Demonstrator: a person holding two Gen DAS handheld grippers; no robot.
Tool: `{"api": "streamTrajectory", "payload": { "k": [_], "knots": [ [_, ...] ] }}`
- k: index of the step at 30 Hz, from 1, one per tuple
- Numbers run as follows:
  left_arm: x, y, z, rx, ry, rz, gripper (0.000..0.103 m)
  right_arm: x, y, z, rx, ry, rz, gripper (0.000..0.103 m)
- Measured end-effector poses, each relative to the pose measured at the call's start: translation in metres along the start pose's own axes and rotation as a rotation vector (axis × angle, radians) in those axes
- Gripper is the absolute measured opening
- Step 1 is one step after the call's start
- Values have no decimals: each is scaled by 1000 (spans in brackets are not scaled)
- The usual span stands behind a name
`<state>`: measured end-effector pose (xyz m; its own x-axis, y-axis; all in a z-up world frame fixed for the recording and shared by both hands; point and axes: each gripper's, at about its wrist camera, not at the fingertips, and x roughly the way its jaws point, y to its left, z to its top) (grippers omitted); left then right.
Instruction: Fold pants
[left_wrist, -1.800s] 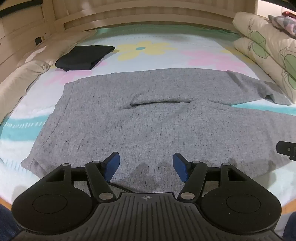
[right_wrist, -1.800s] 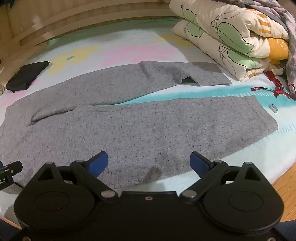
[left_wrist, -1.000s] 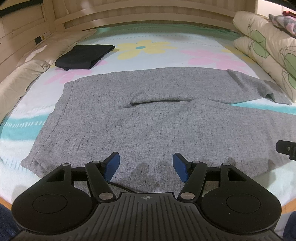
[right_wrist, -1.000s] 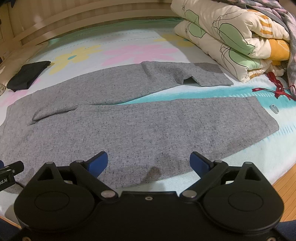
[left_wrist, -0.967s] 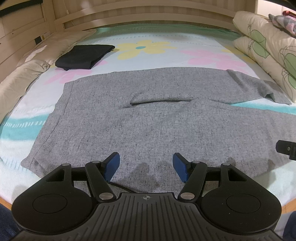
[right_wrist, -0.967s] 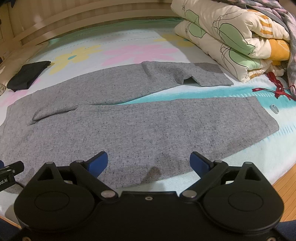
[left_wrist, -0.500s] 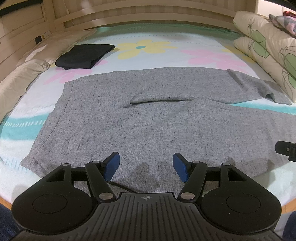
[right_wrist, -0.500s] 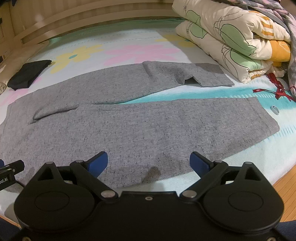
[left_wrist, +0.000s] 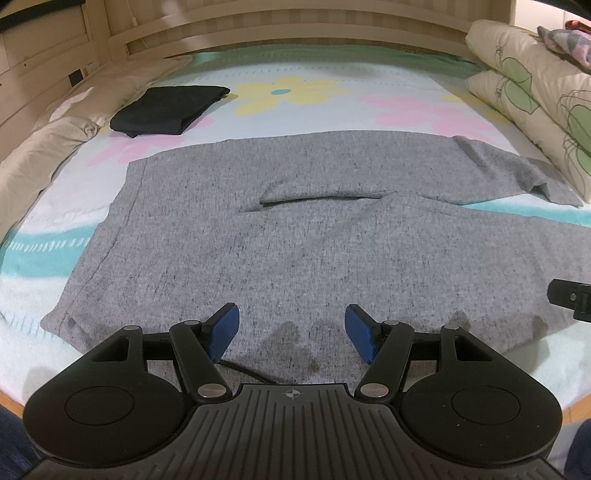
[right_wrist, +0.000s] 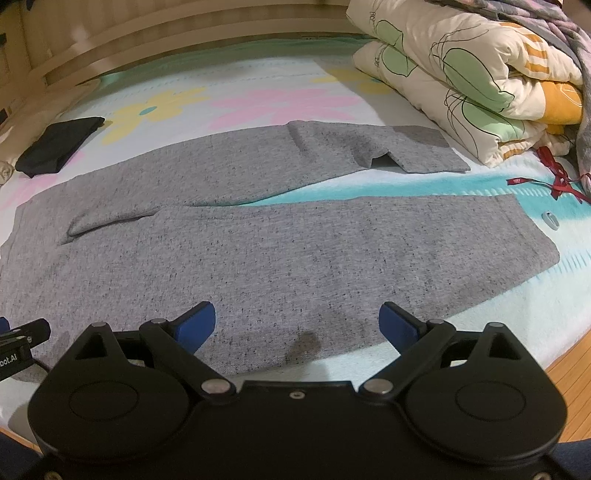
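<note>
Nothing had changed over the last moments: the grey sweatpants (left_wrist: 295, 229) lay spread flat across the flowered bedsheet (left_wrist: 332, 107), legs running right. The left gripper (left_wrist: 291, 334) and right gripper (right_wrist: 297, 325) hovered wide and empty over the near hem; folding had not begun.

Bare sheet (left_wrist: 332, 110) is left free beyond the spread grey pants (left_wrist: 295, 229), up to the headboard (left_wrist: 295, 33). The left side is bounded by cream pillows (left_wrist: 55, 129) and a folded black garment (left_wrist: 166, 110); the right side is blocked by stacked quilts (right_wrist: 461, 85). A red ribbon (right_wrist: 561, 181) is laid just beside the near leg's hem.
</note>
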<state>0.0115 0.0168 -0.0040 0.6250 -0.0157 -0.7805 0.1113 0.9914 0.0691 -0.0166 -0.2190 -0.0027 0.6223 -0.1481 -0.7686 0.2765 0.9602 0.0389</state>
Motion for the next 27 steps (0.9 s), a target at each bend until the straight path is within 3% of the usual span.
{"api": "streamTrajectory", "payload": {
  "k": [12,20,27],
  "knots": [
    [2,0,1,2,6,3,62,3,0,0,1,35,6,96],
    [0,5,0,-11,-46,17,58,-1,10,0,-20,-46,-33,96],
    [-9,9,2,-21,-116,20,52,-5,25,2,-92,-135,-16,95]
  ]
}}
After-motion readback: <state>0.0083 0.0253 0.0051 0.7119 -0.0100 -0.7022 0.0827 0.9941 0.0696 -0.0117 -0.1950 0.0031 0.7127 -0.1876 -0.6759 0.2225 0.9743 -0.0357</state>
